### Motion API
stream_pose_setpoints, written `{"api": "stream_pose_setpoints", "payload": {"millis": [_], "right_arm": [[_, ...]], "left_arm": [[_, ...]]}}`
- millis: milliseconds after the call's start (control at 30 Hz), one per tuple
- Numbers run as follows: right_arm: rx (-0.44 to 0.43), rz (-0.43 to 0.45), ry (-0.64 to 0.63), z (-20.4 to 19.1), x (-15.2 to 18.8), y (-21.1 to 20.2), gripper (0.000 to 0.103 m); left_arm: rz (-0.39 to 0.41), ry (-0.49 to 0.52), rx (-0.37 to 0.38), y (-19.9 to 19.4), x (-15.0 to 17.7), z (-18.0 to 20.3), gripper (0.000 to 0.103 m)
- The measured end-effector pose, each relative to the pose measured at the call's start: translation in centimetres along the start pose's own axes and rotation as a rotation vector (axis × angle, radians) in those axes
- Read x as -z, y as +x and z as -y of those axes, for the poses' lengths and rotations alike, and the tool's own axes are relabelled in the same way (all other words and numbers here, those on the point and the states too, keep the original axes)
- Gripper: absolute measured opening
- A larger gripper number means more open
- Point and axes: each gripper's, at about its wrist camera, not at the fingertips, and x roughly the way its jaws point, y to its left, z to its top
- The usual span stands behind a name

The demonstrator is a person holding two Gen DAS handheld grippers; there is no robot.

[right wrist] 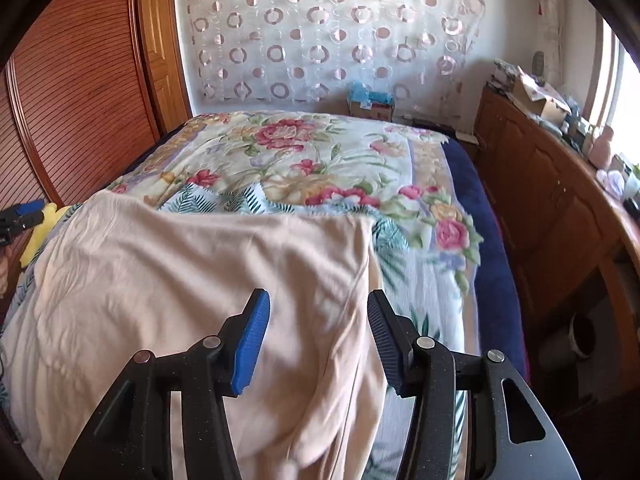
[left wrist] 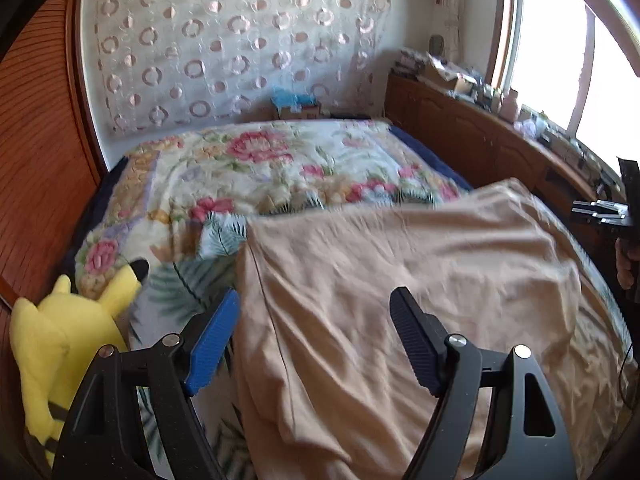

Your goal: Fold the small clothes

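A beige garment [left wrist: 400,300] lies spread and wrinkled on the floral bedspread [left wrist: 260,168], its far edge straight across the bed. My left gripper [left wrist: 316,300] is open and empty above the garment's left edge. In the right wrist view the same garment [right wrist: 180,280] fills the near bed, and my right gripper [right wrist: 318,300] is open and empty above its right edge. The left gripper shows at the far left of the right wrist view [right wrist: 22,216]. The right gripper shows at the far right of the left wrist view [left wrist: 600,212].
A yellow plush toy [left wrist: 60,332] sits at the bed's left side by a wooden slatted wardrobe [left wrist: 36,140]. A wooden cabinet [right wrist: 552,220] with clutter on top runs along the right under a window. A small box [right wrist: 370,106] stands at the far end by the curtain.
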Motion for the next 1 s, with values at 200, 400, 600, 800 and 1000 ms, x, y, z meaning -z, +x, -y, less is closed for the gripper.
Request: {"api": "stream_pose_setpoints", "payload": {"millis": [200, 400, 600, 800, 1000], "right_arm": [[-0.019, -0.05, 0.057, 0.0, 4.1, -2.7, 0.053], [-0.066, -0.089, 0.096, -0.6, 5.8, -4.2, 0.053], [-0.075, -0.117, 0.121, -0.4, 6.4, -3.9, 0.053], [-0.061, -0.102, 0.144, 0.1, 5.6, -2.2, 0.053], [-0.036, -0.068, 0.111, -1.0, 6.6, -1.4, 0.053]], "left_arm": [[-0.072, -0.009, 0.006, 0.2, 3.4, 0.9, 0.078], [-0.09, -0.04, -0.003, -1.2, 5.2, 0.6, 0.078], [-0.109, -0.062, 0.0, -1.5, 6.8, 0.1, 0.078], [-0.123, -0.096, -0.016, -1.2, 7.2, -0.6, 0.078], [-0.116, -0.119, -0.029, -1.4, 6.9, -1.0, 0.078]]}}
